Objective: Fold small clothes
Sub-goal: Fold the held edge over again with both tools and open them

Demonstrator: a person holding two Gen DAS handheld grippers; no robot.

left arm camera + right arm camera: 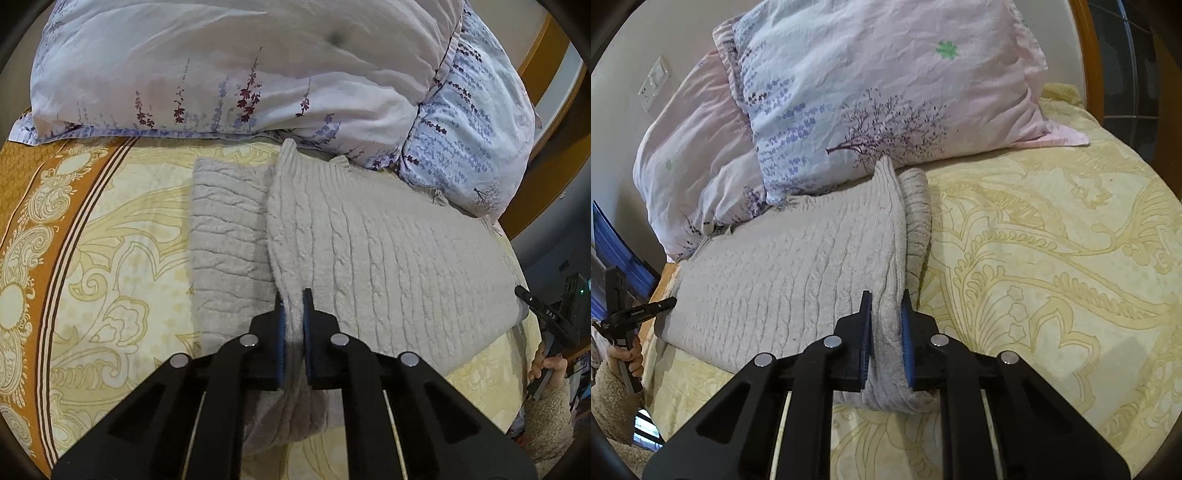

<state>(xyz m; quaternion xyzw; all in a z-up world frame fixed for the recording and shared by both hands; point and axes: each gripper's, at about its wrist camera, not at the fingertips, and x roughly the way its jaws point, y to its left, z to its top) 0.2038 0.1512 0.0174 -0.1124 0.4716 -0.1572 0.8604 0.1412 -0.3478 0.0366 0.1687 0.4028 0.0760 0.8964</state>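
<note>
A beige cable-knit sweater (388, 258) lies flat on the bed; it also shows in the right wrist view (783, 258). My left gripper (293, 299) is shut on a raised fold along the sweater's left edge, with a sleeve part (229, 229) lying beside it. My right gripper (886, 301) is shut on a raised fold along the sweater's right edge, above a ribbed part (918, 218). The other gripper shows at each view's edge: the right one in the left wrist view (546, 314), the left one in the right wrist view (635, 314).
Two floral pillows (221, 66) (886, 92) lean at the head of the bed, touching the sweater's far edge. The yellow patterned bedsheet (1052, 240) spreads around it, with an orange border (40, 206) at the left. A wooden bed frame (1089, 55) runs behind.
</note>
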